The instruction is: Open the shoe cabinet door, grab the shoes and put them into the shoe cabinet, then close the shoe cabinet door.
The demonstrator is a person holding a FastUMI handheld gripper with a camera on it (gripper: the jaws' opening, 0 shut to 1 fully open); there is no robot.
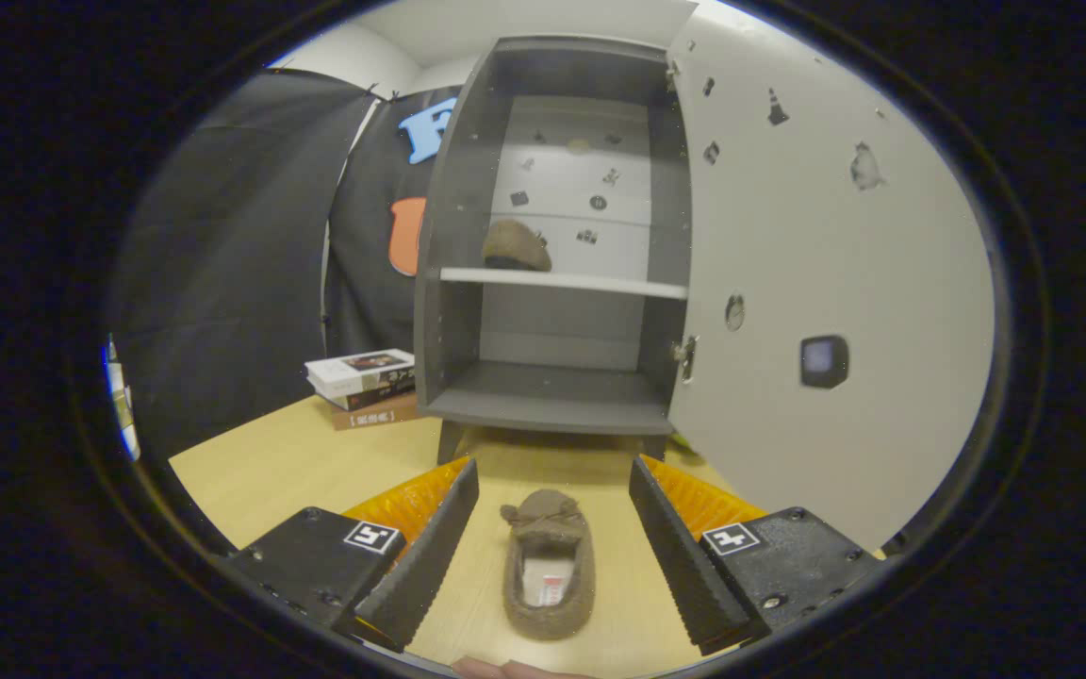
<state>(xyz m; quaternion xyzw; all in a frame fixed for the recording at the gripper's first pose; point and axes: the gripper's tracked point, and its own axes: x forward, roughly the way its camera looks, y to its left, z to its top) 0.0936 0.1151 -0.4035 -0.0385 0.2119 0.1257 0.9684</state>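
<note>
The shoe (pixel 516 247) on the shelf (pixel 562 281) is blurred; the stickers (pixel 598 202) behind can't really be made out.

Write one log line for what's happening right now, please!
door: open | slipper: on cabinet shelf | second slipper: on table, between fingers, untouched | gripper: open

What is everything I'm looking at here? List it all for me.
Cabinet: one, dark grey, standing on the table beyond the fingers.
Door: one, white, swung open at the cabinet's right.
Shelf: one, white, midway up inside the cabinet.
Slipper on the shelf: one, brown.
Slipper on the table: one, brown with a bow, between the fingers, untouched.
Books: a small stack, white and brown, left of the cabinet.
Table: one, light wood.
Gripper: one, fingers open either side of the slipper.
</note>
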